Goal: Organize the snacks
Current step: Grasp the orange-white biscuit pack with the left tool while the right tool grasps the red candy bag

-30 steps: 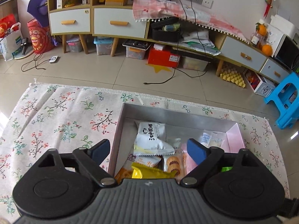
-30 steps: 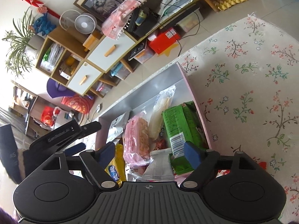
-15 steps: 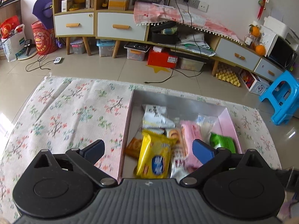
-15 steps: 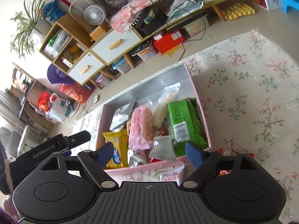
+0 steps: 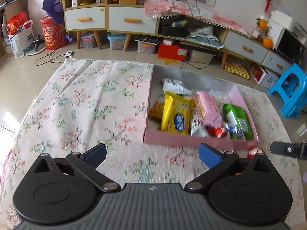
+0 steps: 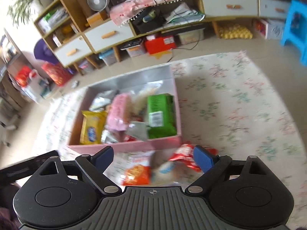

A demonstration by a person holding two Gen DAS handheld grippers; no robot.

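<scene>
A pink box (image 5: pixel 191 139) (image 6: pixel 124 146) sits on the floral cloth, holding several snacks: a yellow pack (image 5: pixel 175 115) (image 6: pixel 91 127), a pink pack (image 5: pixel 209 107) (image 6: pixel 118 113), a green pack (image 5: pixel 238 117) (image 6: pixel 160 113) and a white pack (image 5: pixel 172 86). Loose snacks lie on the cloth in front of the box: an orange-and-white bag (image 6: pixel 137 169) and a red wrapper (image 6: pixel 183 156) (image 5: pixel 255 152). My left gripper (image 5: pixel 151 154) is open and empty, above the cloth before the box. My right gripper (image 6: pixel 153 158) is open and empty, above the loose snacks.
The floral cloth (image 5: pixel 86 105) covers the floor. Behind it stand low cabinets with drawers (image 5: pixel 132 20), storage bins, a red box (image 5: pixel 172 50) and cables. A blue stool (image 5: pixel 289 90) stands at the right. The right gripper's edge (image 5: pixel 287 149) shows in the left wrist view.
Both grippers have drawn back and up from the box. The whole box shows in both views, and loose snacks in front of it have come into the right wrist view.
</scene>
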